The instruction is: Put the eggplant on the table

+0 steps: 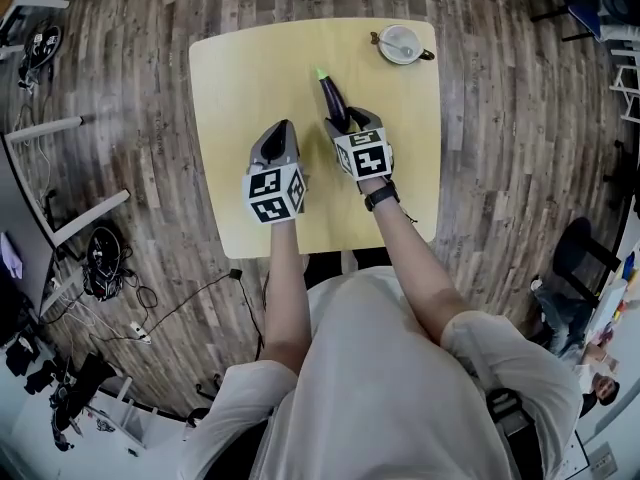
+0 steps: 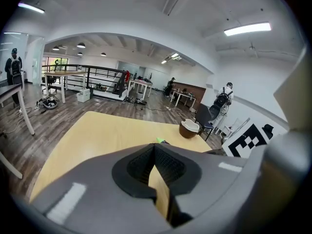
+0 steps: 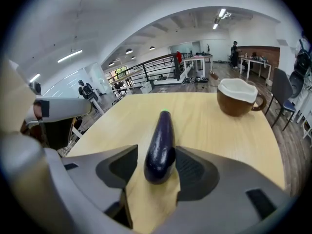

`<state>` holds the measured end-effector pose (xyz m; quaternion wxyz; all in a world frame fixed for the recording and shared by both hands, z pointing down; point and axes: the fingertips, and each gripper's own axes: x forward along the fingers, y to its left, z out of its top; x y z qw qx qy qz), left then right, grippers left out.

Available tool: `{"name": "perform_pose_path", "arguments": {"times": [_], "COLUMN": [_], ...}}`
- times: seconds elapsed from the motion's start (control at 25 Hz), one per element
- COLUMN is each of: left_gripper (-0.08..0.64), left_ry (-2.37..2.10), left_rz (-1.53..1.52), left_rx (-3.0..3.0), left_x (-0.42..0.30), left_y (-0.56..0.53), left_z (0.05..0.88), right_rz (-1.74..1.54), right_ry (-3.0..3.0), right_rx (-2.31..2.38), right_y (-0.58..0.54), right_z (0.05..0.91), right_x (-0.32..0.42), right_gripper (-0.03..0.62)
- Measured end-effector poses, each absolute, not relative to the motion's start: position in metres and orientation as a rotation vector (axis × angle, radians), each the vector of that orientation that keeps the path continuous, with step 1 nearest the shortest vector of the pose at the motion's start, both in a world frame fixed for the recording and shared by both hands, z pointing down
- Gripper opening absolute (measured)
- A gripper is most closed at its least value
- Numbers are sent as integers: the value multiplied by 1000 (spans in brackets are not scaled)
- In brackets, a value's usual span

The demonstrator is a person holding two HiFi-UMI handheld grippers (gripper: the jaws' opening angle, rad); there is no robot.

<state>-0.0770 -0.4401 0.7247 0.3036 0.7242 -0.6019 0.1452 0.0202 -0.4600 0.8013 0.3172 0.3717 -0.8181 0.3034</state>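
A dark purple eggplant [image 1: 333, 96] with a green tip lies lengthwise on the pale wooden table [image 1: 250, 78]. Its blunt end rests between the jaws of my right gripper [image 1: 347, 120]. In the right gripper view the eggplant [image 3: 161, 143] lies on the tabletop, close against the right pad [image 3: 195, 167]. A gap shows between it and the left pad, so the right gripper [image 3: 157, 161] is open. My left gripper [image 1: 283, 125] hovers just left of it, fingertips together and nothing held. From the left gripper [image 2: 154, 147] only the eggplant's green tip [image 2: 160, 140] peeks over the jaws.
A brown cup with a white inside [image 1: 400, 44] stands at the table's far right corner, beyond the eggplant [image 3: 237, 99]. Wooden floor surrounds the table. Chairs, cables and other desks stand farther off in the room.
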Motion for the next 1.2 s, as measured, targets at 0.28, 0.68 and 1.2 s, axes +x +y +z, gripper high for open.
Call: {"name": "perform_pose_path", "arguments": {"times": [0.28, 0.68, 1.2], "left_gripper": [9, 9, 9], "left_ry": [-1599, -1621, -1667], "left_rz": [360, 300, 112], "left_rx": [1967, 2101, 2415], "left_x": [-82, -80, -79], "left_y": [-431, -413, -375], "left_z": [697, 632, 475], "right_rz": [801, 708, 295], "right_ry": [-2206, -2318, -2600], "right_rx": [1055, 1229, 1483], "right_y": [-451, -428, -384], "right_z": [767, 680, 489], "right_x": [25, 46, 46], "right_gripper": [230, 211, 56]}}
